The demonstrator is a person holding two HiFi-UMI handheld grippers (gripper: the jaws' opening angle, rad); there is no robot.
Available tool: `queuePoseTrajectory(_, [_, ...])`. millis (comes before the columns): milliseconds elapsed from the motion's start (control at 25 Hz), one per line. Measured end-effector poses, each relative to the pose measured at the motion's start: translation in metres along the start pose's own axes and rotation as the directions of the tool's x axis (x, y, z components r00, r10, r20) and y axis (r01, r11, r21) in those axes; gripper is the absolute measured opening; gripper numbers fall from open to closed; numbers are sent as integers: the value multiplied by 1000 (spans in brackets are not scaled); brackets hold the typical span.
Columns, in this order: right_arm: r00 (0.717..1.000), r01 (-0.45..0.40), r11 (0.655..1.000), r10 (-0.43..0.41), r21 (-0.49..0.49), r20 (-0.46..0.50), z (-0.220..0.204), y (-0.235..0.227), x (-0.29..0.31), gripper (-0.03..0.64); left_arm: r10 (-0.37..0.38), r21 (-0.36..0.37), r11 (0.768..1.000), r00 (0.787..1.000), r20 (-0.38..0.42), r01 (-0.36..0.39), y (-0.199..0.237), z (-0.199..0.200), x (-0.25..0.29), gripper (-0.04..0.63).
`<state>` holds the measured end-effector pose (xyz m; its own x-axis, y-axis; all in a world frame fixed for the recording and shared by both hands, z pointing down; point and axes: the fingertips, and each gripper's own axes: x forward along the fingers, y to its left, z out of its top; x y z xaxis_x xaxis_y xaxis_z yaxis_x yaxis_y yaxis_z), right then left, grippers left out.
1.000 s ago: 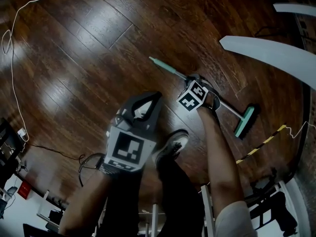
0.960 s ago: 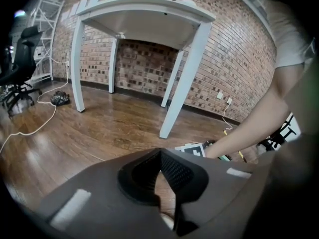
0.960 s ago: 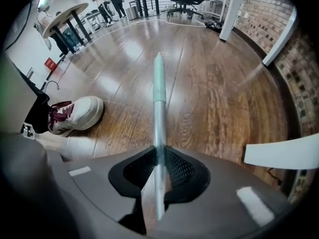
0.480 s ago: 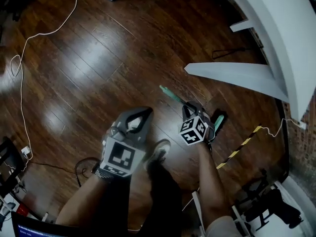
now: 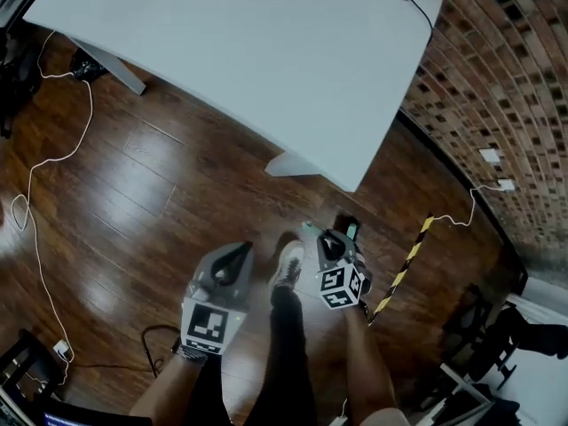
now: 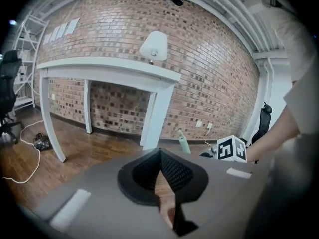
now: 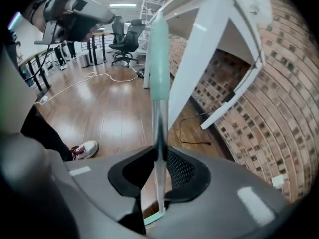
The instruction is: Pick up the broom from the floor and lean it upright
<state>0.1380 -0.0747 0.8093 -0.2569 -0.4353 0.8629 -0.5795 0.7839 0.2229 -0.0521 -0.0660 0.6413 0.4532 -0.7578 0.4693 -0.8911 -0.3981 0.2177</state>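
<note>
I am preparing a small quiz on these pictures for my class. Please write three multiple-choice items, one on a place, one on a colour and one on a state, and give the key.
1. Where does the lamp stand?
A) on the white table
B) on the floor
C) on a chair

2. What colour is the grip at the end of the broom?
A) red
B) mint green
C) black

3. What does the right gripper hold?
A) nothing
B) a cable
C) the broom

Key: 1 A, the left gripper view shows the lamp on the table top. 2 B, the right gripper view shows the pale green grip above the silver shaft. 3 C, its jaws are closed on the broom's shaft.
</note>
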Motion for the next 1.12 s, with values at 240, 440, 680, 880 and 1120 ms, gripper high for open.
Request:
queuePoseTrajectory(240, [993, 56, 976, -77, 212, 94, 12, -94, -29, 92, 15, -8, 1000, 997, 73, -14, -37, 71, 33, 0])
queuePoseTrajectory(440, [982, 57, 966, -100, 253, 162, 45, -150, -12, 94, -1, -12, 1000, 998, 60, 2, -54, 95, 53, 0])
queuePoseTrajectory(680, [972, 36, 974, -86, 222, 219, 96, -196, 16, 94, 34, 30, 999, 998, 48, -35, -53, 86, 71, 0])
queuePoseTrajectory(880, [966, 20, 978, -73, 208, 247, 127, -217, 26, 94, 10, 14, 1000, 1000, 7, -10, -70, 77, 84, 0])
queuePoseTrajectory(1120, [964, 17, 973, -78, 232, 256, 141, -231, 35, 94, -34, -4, 999, 999, 4, 34, -85, 78, 89, 0])
